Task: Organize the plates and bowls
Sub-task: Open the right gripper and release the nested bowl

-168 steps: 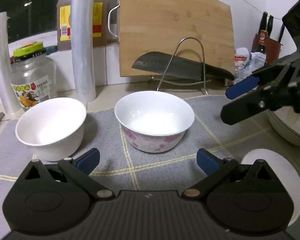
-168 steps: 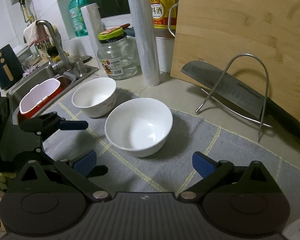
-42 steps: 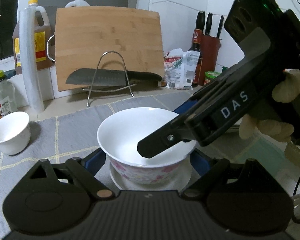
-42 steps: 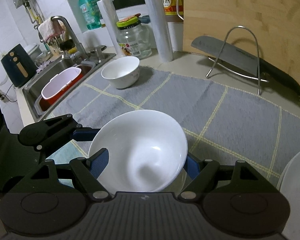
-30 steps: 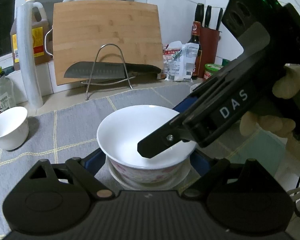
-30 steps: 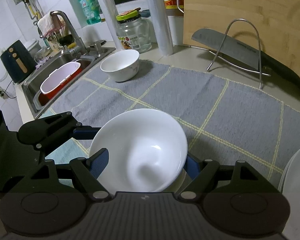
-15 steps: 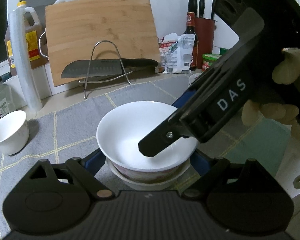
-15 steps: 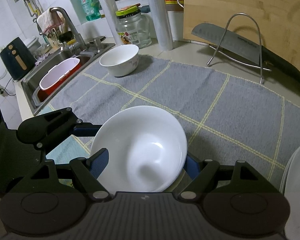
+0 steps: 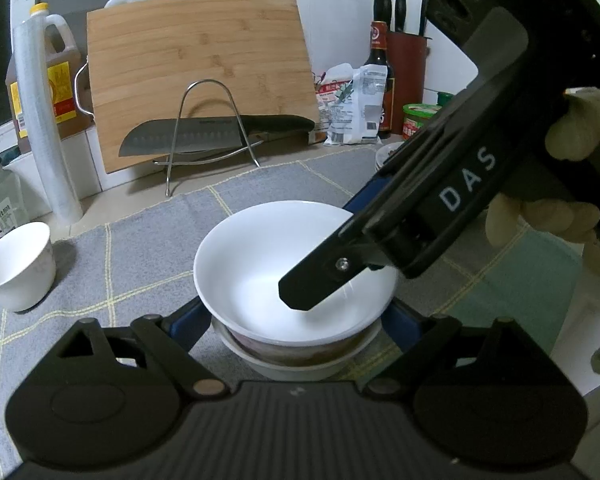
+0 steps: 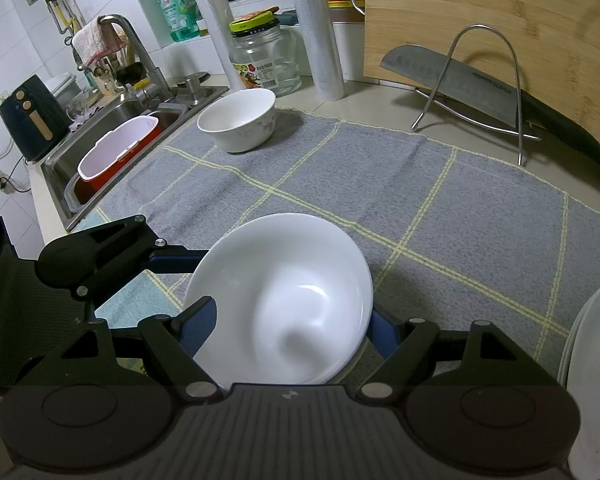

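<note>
A white bowl with a pink flower pattern (image 9: 260, 264) (image 10: 284, 292) rests on a small white plate (image 9: 296, 364) near the front edge of the grey mat (image 10: 440, 216). My right gripper (image 10: 290, 324) is shut on the bowl's sides, and its black arm (image 9: 420, 216) reaches over the bowl from the right. My left gripper (image 9: 296, 316) straddles the bowl's base with its jaws opening, the blue pads just off the bowl. A second white bowl (image 9: 16, 268) (image 10: 240, 120) stands far left on the mat.
A bamboo cutting board (image 9: 196, 76) leans at the back behind a knife on a wire stand (image 9: 212, 132). A stack of white plates (image 10: 592, 360) sits at the right. A sink with a red tub (image 10: 112, 152), a jar (image 10: 264, 60) and bottles line the left and back.
The flowered bowl has settled lower onto the small plate. The left fingers have eased slightly apart. Both grippers have stayed where they were.
</note>
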{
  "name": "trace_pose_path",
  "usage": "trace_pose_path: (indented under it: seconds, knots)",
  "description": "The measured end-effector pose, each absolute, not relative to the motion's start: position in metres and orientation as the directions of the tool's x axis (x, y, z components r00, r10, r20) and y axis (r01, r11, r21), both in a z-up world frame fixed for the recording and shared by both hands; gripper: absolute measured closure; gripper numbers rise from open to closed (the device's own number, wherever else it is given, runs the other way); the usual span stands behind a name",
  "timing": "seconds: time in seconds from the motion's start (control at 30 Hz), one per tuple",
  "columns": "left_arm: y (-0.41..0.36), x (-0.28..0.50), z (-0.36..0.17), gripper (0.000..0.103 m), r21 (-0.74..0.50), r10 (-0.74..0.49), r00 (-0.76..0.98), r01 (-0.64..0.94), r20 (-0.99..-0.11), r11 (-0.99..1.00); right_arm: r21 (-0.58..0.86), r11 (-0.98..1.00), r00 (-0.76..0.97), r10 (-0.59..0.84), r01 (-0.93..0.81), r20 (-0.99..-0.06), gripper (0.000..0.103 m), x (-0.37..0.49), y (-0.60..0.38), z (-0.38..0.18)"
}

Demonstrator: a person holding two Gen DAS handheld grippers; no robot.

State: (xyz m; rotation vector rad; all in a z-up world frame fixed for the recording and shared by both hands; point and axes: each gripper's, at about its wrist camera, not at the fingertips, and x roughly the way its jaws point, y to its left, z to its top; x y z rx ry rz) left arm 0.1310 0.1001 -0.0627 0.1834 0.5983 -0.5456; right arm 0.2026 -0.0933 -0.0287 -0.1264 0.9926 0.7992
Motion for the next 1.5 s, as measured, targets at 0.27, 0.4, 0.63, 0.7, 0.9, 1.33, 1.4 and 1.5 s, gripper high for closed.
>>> trace_pose_path:
  seconds: [0.27, 0.4, 0.63, 0.7, 0.9, 1.33, 1.4, 1.5]
  knots:
    - [0.101, 0.132, -0.064, 0.007, -0.003, -0.435, 0.687, 0.533, -0.581, 0.846, 0.25, 0.718, 0.294, 0.54, -0.649, -0.789, 0.019, 0.203, -0.095, -0.029]
    - [0.1, 0.129, -0.063, 0.006, 0.032, -0.422, 0.701, 0.535, -0.575, 0.844, 0.254, 0.712, 0.299, 0.552, -0.655, -0.779, 0.007, 0.204, -0.096, -0.027]
    - [0.105, 0.124, -0.057, 0.006, 0.028, -0.426, 0.704, 0.534, -0.568, 0.845, 0.243, 0.715, 0.317, 0.552, -0.655, -0.771, 0.0, 0.204, -0.096, -0.024]
    - [0.109, 0.122, -0.055, 0.006, 0.015, -0.433, 0.703, 0.533, -0.564, 0.846, 0.239, 0.719, 0.322, 0.549, -0.652, -0.771, 0.0, 0.204, -0.097, -0.024]
    - [0.122, 0.123, -0.051, 0.003, -0.039, -0.438, 0.712, 0.502, -0.548, 0.864, 0.212, 0.735, 0.347, 0.528, -0.644, -0.775, 0.0, 0.205, -0.098, -0.024]
    - [0.145, 0.124, -0.046, 0.003, -0.08, -0.364, 0.77, 0.38, -0.525, 0.921, 0.191, 0.726, 0.367, 0.534, -0.661, -0.761, 0.0, 0.214, -0.09, -0.016]
    - [0.149, 0.123, -0.046, 0.003, -0.08, -0.343, 0.777, 0.357, -0.528, 0.931, 0.184, 0.72, 0.369, 0.537, -0.669, -0.759, 0.0, 0.216, -0.085, -0.013]
    - [0.157, 0.125, -0.046, 0.003, -0.078, -0.306, 0.787, 0.314, -0.536, 0.946, 0.172, 0.714, 0.372, 0.537, -0.679, -0.757, 0.0, 0.217, -0.077, -0.011]
